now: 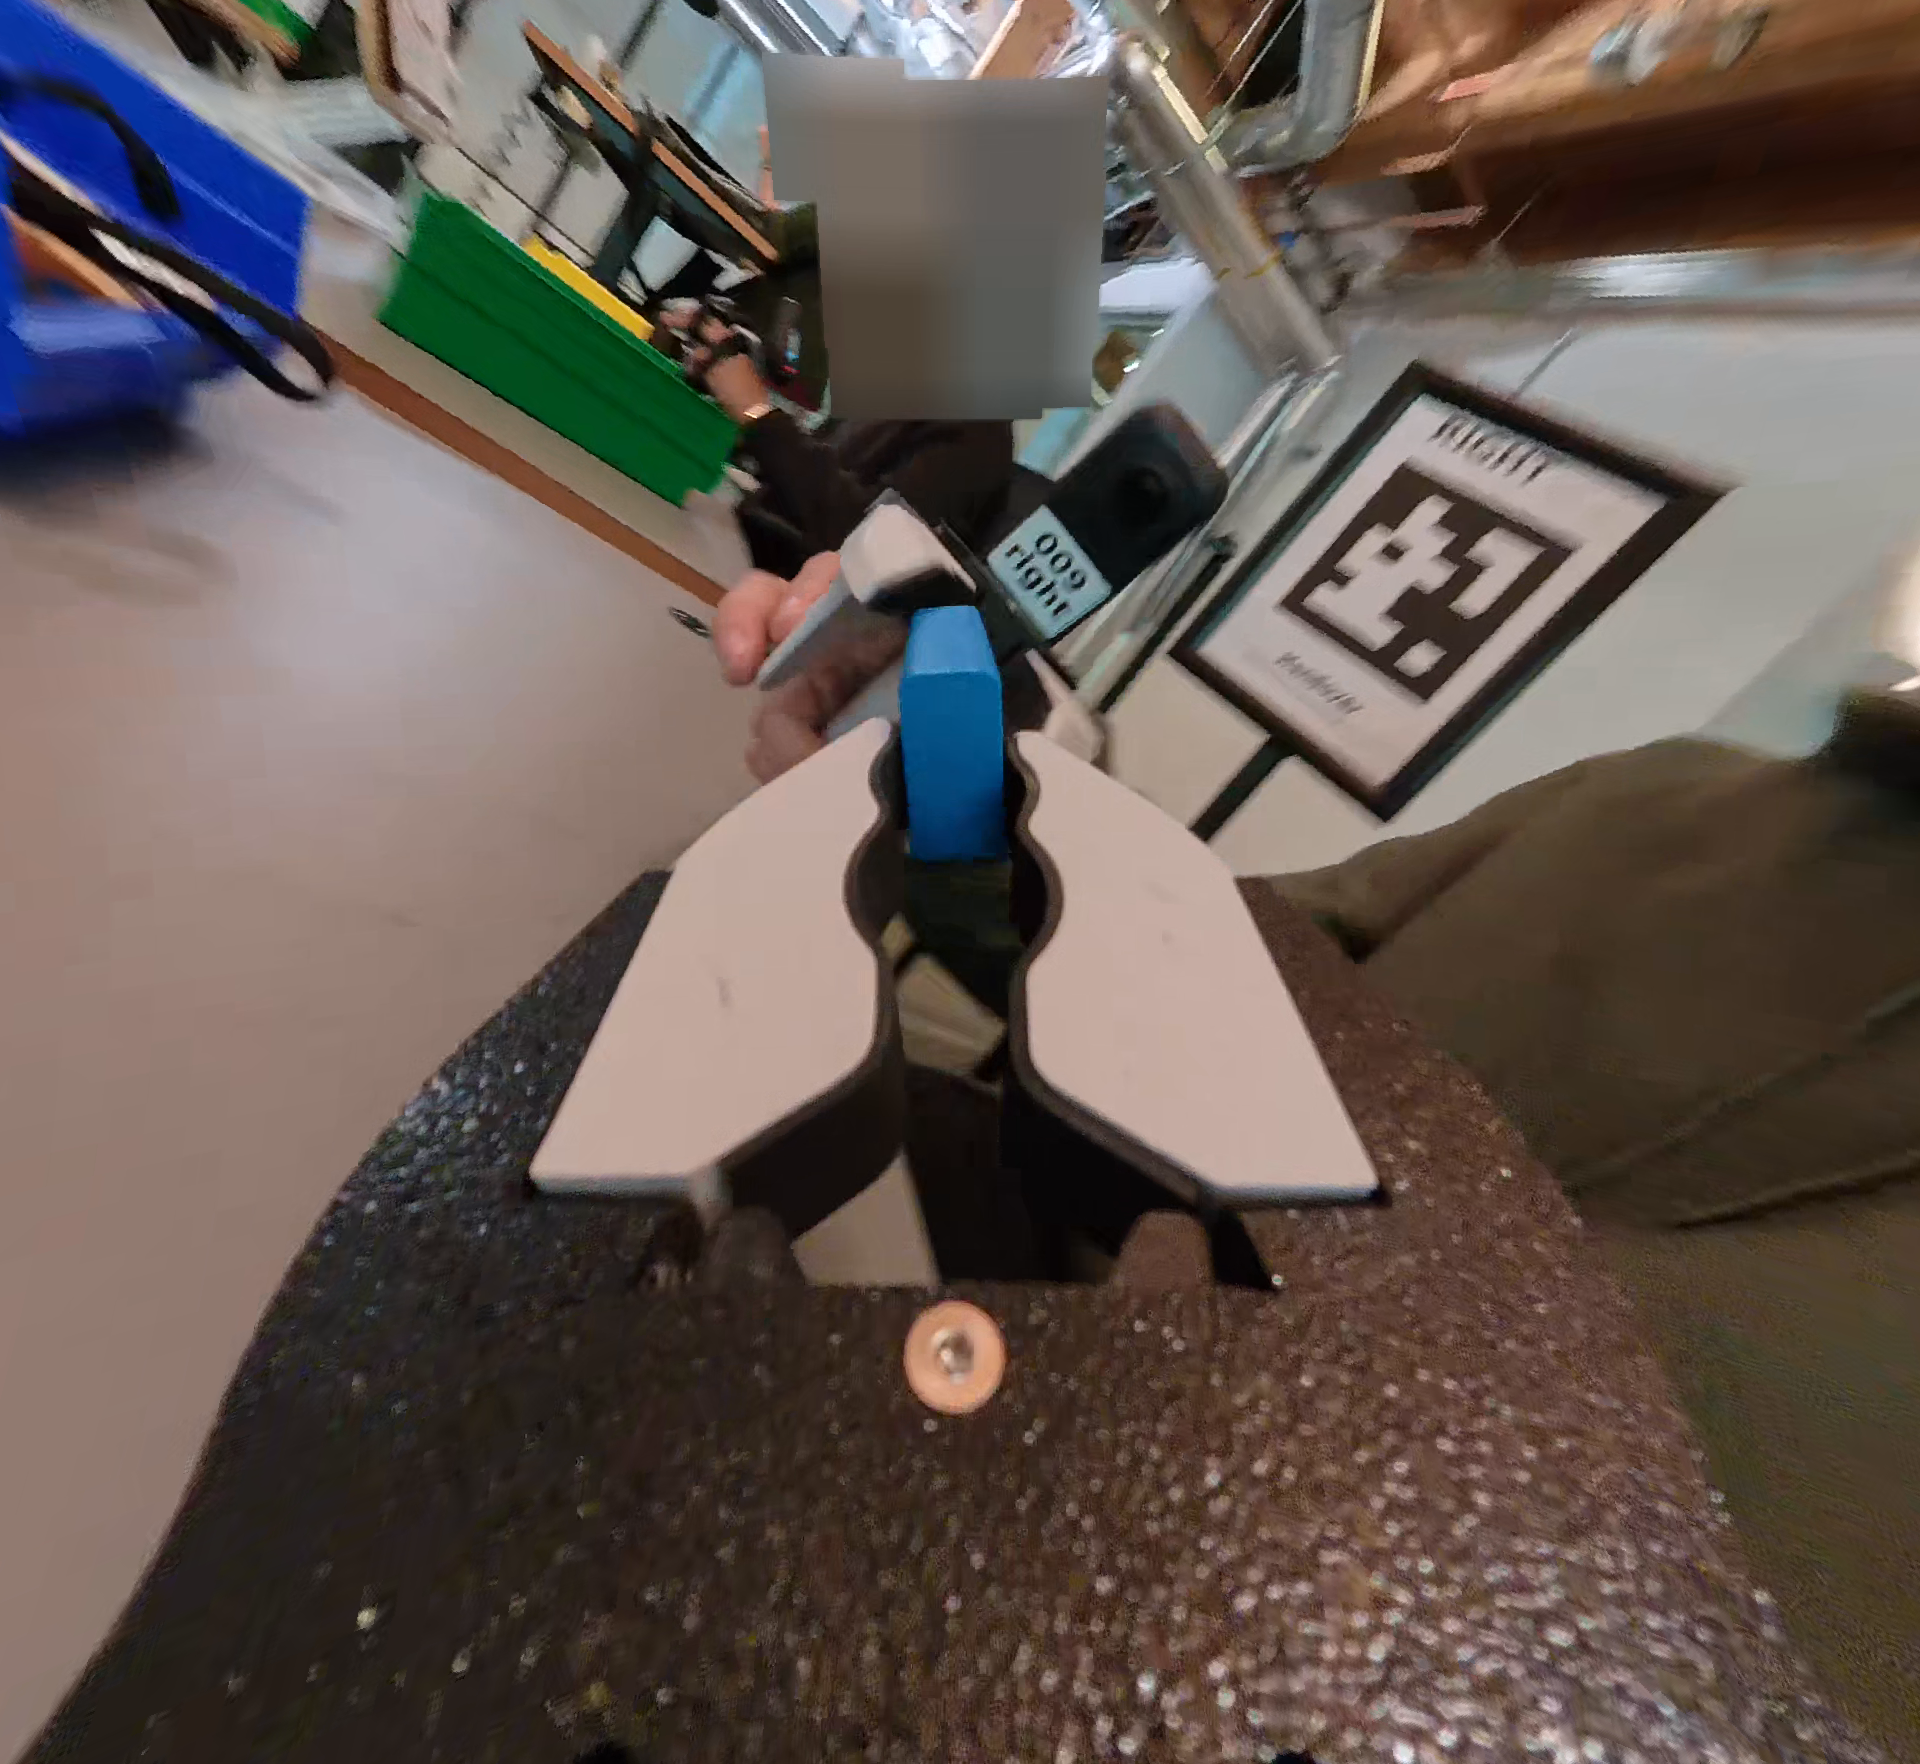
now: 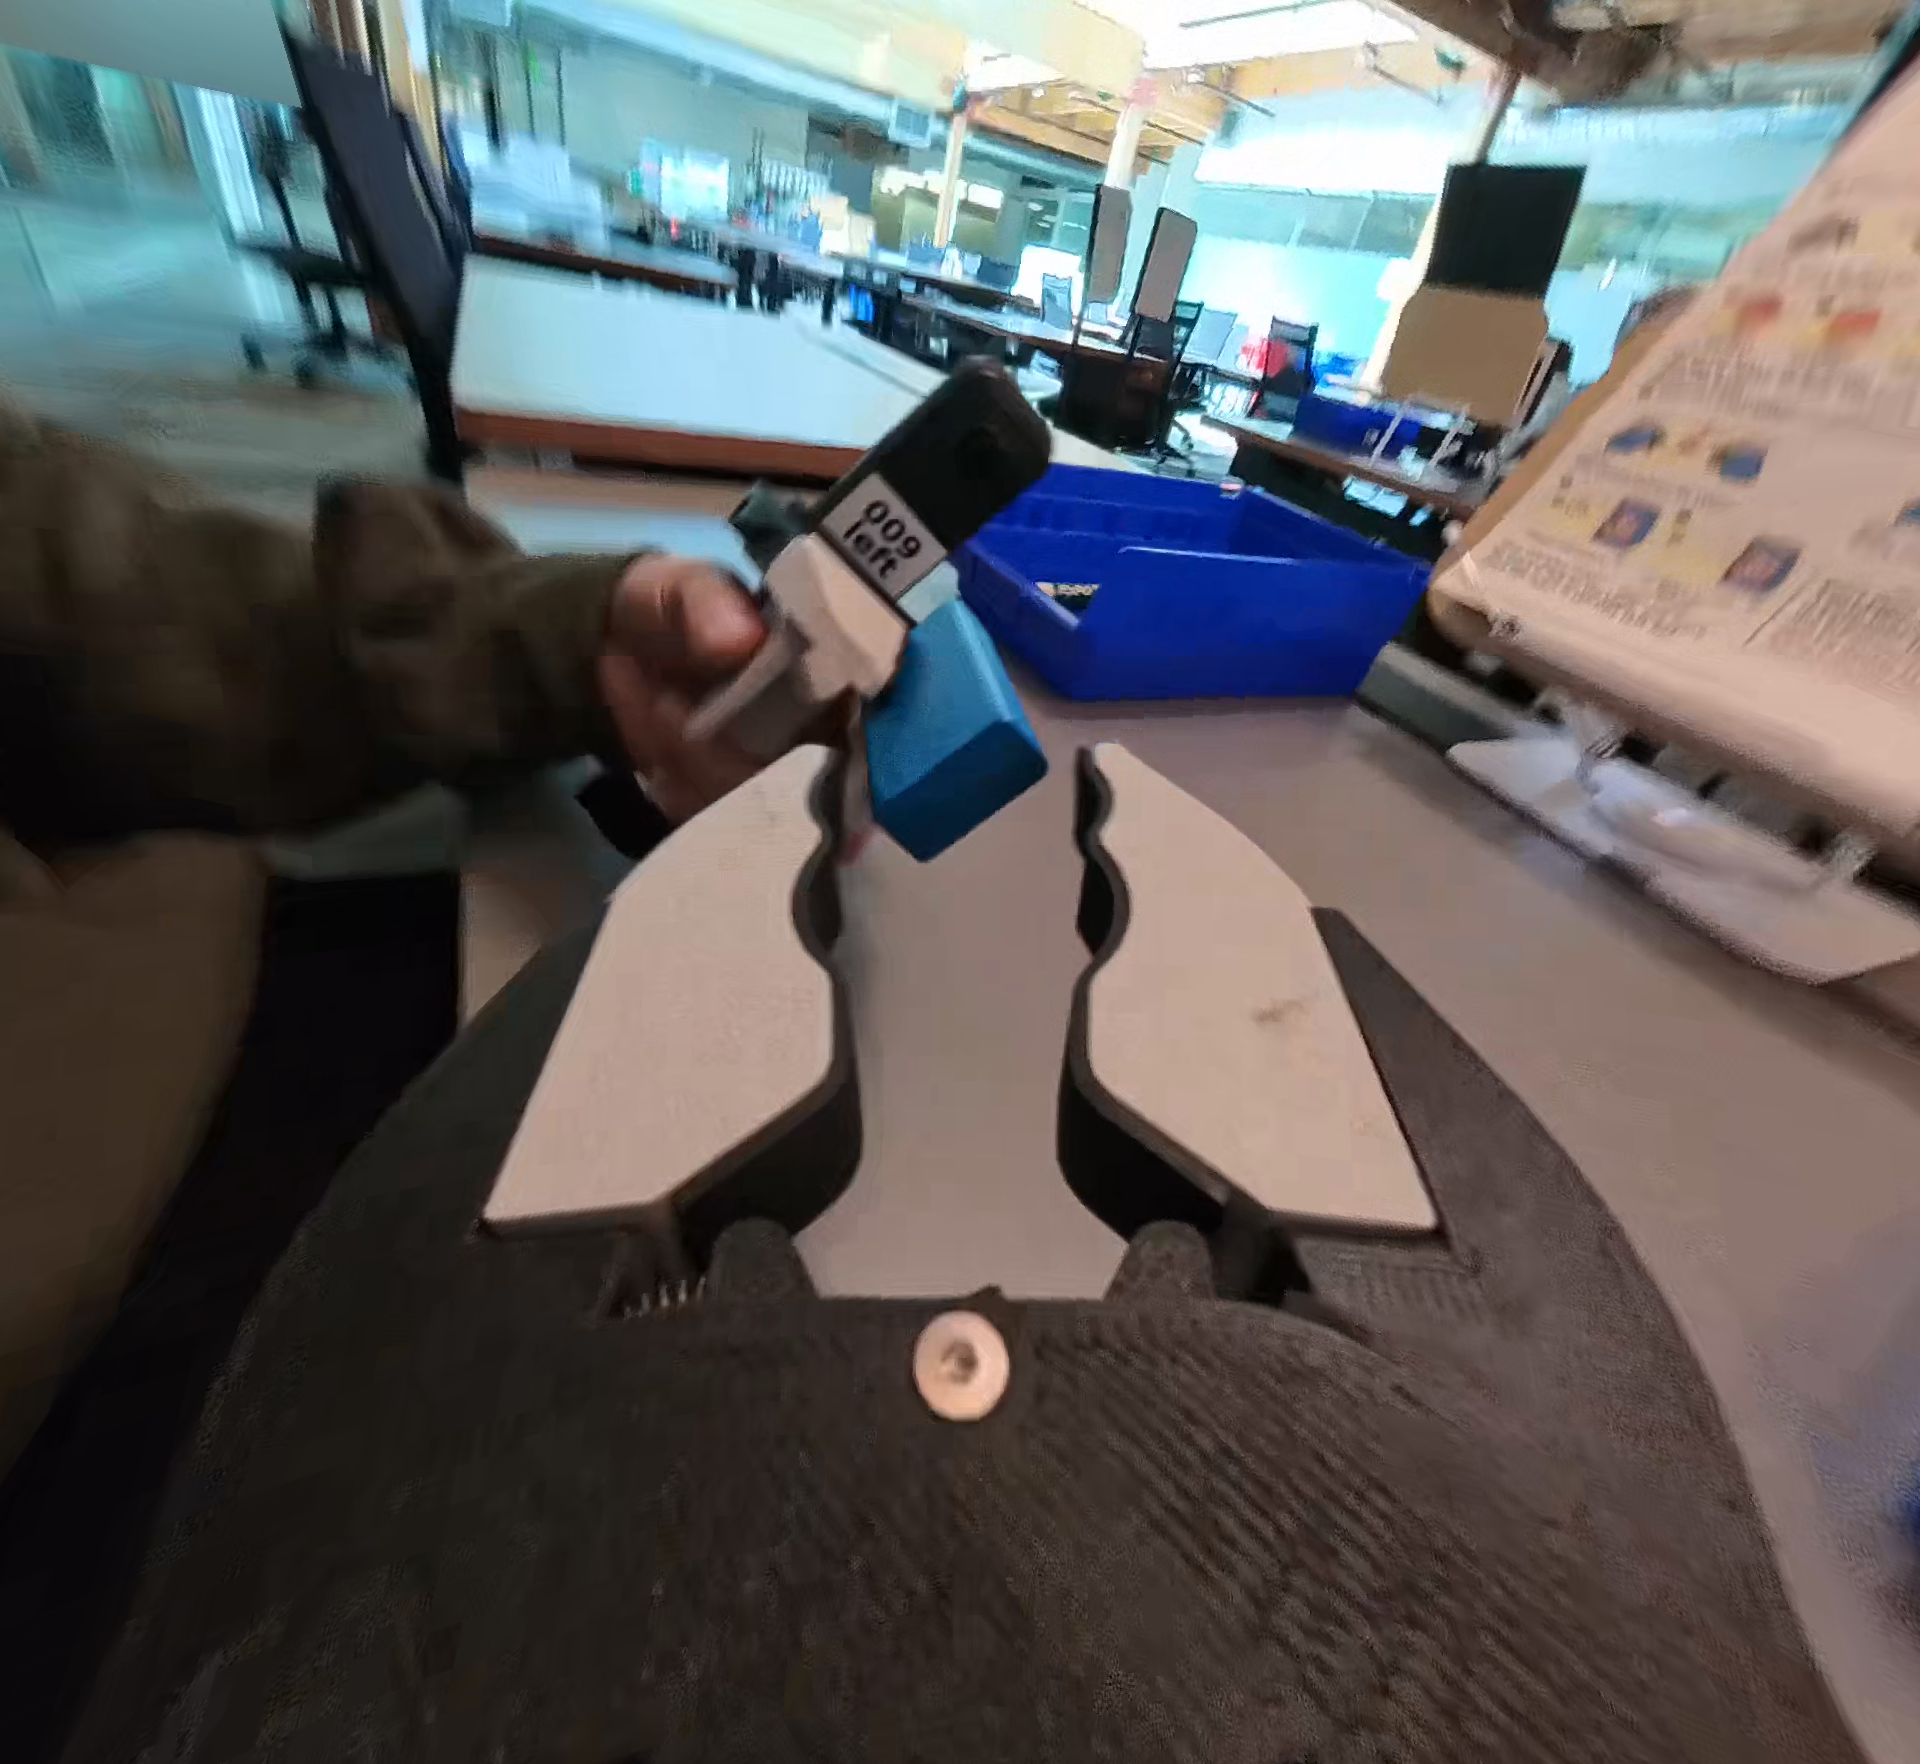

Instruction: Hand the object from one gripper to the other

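Handover is mid-step, receiver not yet on the piece. Left gripper (image 1: 954, 769) has its jaws nearly closed, clamped on the blue block (image 1: 953, 738) w/ the block standing out past the fingertips; same block shows in the right wrist view (image 2: 951, 738) sticking out of the far gripper, which a hand (image 2: 675, 665) holds up in the air above the grey table (image 2: 1455, 883). Right gripper (image 2: 961, 779) has jaws spread wide, nothing between them, only bare table seen through the gap. Block's free end sits just at the tip of the right gripper's left-hand finger (image 2: 727, 935), a bit off-centre from the gap, looks close but I can't tell if it's touching.

Next move, as I judge it: right gripper needs to shift so the free end of the block goes in between its fingers, roughly centred, then close on it; left must let go only after that grip is firm. Block is held tilted, so the approach angle prob needs matching or the fingers will catch an edge.

Count: 2 grippers, 1 blue block, 2 hands seen (one per view, each on the far gripper). Blue bin (image 2: 1184, 592) on the table beyond the block, 1 in that view; left wrist view has 1 blue bin (image 1: 135, 239) and 1 stack of green trays (image 1: 551, 364), 1 framed marker board (image 1: 1455, 592)
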Available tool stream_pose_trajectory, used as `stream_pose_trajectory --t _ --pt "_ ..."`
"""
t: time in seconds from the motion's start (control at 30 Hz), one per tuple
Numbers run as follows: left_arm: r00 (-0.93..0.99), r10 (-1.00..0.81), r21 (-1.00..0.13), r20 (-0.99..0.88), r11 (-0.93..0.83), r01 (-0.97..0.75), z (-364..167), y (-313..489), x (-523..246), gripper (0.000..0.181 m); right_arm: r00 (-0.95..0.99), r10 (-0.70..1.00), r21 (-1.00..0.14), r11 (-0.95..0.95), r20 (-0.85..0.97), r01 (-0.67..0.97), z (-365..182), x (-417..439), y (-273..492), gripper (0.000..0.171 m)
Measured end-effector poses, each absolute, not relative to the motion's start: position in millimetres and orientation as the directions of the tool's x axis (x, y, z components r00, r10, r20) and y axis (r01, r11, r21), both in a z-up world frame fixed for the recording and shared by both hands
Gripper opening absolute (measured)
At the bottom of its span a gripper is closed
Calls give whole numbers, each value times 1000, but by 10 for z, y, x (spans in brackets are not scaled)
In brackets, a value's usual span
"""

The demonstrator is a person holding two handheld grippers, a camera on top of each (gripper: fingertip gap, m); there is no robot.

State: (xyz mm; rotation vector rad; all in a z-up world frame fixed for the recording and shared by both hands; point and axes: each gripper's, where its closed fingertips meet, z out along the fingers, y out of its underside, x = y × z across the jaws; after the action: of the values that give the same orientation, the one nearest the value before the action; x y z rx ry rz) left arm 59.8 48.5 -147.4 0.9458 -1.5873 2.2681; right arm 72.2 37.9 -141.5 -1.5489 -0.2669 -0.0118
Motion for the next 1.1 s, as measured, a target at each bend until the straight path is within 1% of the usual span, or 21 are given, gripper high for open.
stream_pose_trajectory --t 0.07,0.1,0.13,0.17,0.2,0.23,0.27,0.37,0.4,0.47,0.53,0.63,0.7,0.77,0.83,0.9,0.93,0.97,1.03,1.1 --pt "-834 -311 -874 456 -336 -352 -1483 529 605 16 977 176 -993 9 -117 -121 -1378 790 417 65" --pt "-860 -367 -921 355 -294 -255 -1477 548 598 16 937 209 -959 -18 -279 -282 -1384 792 435 76" --pt "-874 -418 -957 248 -248 -153 -1465 571 591 16 871 237 -901 -54 -430 -431 -1404 785 452 78" --pt "-876 -460 -978 146 -199 -59 -1453 595 583 16 789 264 -829 -102 -555 -550 -1439 755 465 76" --pt "-870 -490 -988 56 -154 24 -1434 618 569 16 701 311 -761 -147 -642 -631 -1452 690 466 78" --pt "-859 -511 -989 -32 -107 101 -1417 636 550 16 619 363 -705 -182 -696 -686 -1441 621 457 74" --pt "-841 -529 -984 -115 -52 168 -1416 653 536 16 554 387 -653 -199 -737 -731 -1436 601 462 66" --pt "-786 -529 -946 -320 134 294 -1513 670 505 16 403 423 -510 -177 -812 -842 -1379 662 499 59" --pt "-773 -523 -933 -359 175 315 -1543 670 502 16 379 409 -489 -207 -830 -847 -1433 645 518 56" --pt "-760 -524 -923 -385 211 322 -1586 671 521 16 382 400 -505 -268 -833 -820 -1535 550 535 49" --pt "-762 -516 -921 -390 213 327 -1610 649 516 16 380 388 -505 -302 -840 -809 -1586 499 559 48" --pt "-765 -499 -913 -408 225 340 -1630 604 498 16 347 388 -469 -283 -854 -837 -1575 541 577 38" --pt "-757 -497 -905 -424 247 346 -1644 598 508 16 310 391 -432 -278 -867 -858 -1575 579 571 37" --pt "-749 -499 -900 -436 260 350 -1651 599 512 16 322 400 -447 -272 -858 -852 -1583 586 572 34" --pt "-746 -520 -908 -416 272 318 -1673 623 550 16 379 402 -493 -233 -834 -838 -1576 620 590 34" --pt "-751 -562 -937 -348 241 254 -1674 651 596 20 468 410 -573 -183 -783 -799 -1547 651 591 34" --pt "-746 -595 -954 -299 216 210 -1671 678 639 25 535 398 -628 -147 -745 -764 -1533 684 588 34" --pt "-746 -623 -972 -233 175 157 -1664 701 674 36 622 382 -700 -101 -684 -707 -1510 723 576 34" --pt "-775 -632 -1000 -21 31 2 -1636 712 709 53 795 343 -847 -4 -501 -532 -1441 770 528 34" --pt "-785 -563 -966 259 -167 -199 -1575 699 727 62 895 322 -935 65 -310 -347 -1366 742 469 33"
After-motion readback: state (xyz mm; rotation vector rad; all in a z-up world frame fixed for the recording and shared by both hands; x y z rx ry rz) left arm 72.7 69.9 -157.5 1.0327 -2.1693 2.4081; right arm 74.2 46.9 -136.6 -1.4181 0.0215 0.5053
